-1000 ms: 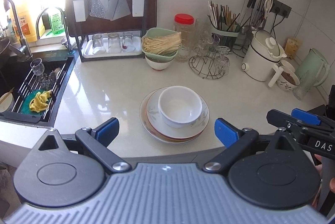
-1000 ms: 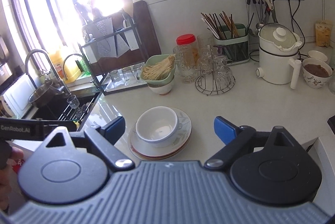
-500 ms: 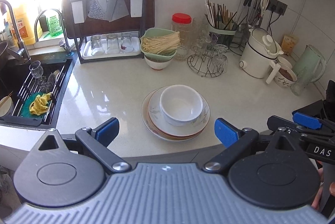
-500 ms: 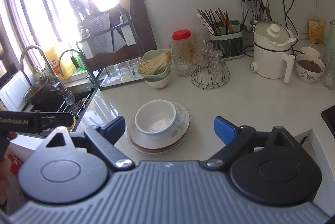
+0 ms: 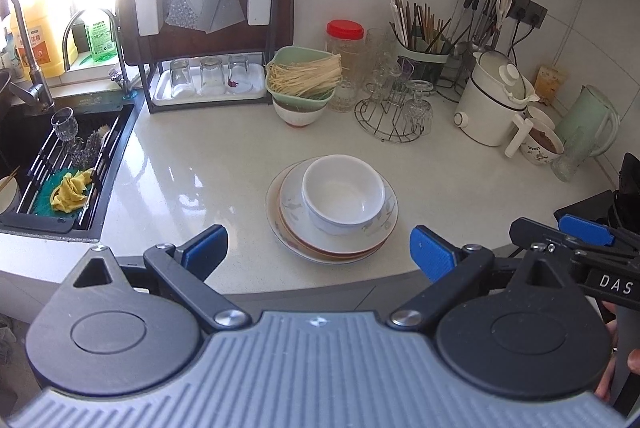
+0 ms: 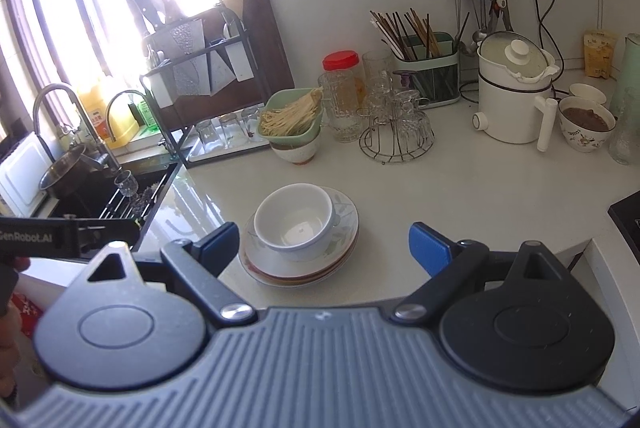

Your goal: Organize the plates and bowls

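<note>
Plates (image 5: 332,248) lie stacked near the front edge of the white worktop (image 5: 192,163), and a white bowl (image 5: 342,193) sits upright and empty on the top plate, which carries a faint leaf pattern. From the right wrist view the same stack (image 6: 298,264) shows reddish and yellow rims beneath the patterned plate, with the bowl (image 6: 294,222) set toward the stack's left side. Left hand-held gripper (image 5: 318,252) hangs just short of the stack with its blue-padded fingers spread wide, holding nothing. Right hand-held gripper (image 6: 324,244) is likewise spread wide and empty, its left finger close beside the stack's edge. Behind the plates stands a green strainer of pale noodles (image 5: 304,75) resting in another bowl, next to a red-lidded jar (image 5: 346,51) and a wire rack of upturned glasses (image 5: 394,111). A sink (image 5: 60,163) with a yellow cloth lies to the left, and a white kettle (image 5: 490,107) stands to the right.
</note>
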A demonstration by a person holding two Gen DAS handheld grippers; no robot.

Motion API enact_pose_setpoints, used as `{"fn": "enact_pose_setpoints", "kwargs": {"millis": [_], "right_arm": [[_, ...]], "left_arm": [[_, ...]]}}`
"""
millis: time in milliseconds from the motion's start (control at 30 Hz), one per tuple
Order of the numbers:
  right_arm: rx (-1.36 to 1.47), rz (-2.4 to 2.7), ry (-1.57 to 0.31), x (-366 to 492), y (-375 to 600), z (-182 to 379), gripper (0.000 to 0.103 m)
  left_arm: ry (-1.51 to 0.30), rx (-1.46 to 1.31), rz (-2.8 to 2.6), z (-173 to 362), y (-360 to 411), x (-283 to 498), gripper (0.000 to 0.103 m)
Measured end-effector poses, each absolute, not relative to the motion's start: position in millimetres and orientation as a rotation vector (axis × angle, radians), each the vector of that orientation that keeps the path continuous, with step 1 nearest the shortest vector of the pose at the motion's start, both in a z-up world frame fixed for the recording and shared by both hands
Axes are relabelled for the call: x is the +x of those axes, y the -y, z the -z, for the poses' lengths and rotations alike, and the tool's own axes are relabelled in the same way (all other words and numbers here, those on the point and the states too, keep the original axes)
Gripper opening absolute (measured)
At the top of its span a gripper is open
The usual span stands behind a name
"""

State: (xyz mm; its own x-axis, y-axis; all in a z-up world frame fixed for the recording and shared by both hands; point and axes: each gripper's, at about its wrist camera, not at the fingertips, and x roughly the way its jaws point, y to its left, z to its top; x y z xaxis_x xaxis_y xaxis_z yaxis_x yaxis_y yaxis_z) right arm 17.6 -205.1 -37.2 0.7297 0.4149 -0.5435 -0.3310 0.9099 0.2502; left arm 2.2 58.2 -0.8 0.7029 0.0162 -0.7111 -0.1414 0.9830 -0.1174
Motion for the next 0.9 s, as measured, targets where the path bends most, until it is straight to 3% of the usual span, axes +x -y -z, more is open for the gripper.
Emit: {"fn": "enact_pose_setpoints", "kwargs": {"millis": [900], "right_arm": [[0.156,-0.393,-0.637,14.1,209.0,41.5,0.093]], "left_arm": [[-0.781,-0.196,-0.102,6.0,-57.9,-2.1,0.099]]}}
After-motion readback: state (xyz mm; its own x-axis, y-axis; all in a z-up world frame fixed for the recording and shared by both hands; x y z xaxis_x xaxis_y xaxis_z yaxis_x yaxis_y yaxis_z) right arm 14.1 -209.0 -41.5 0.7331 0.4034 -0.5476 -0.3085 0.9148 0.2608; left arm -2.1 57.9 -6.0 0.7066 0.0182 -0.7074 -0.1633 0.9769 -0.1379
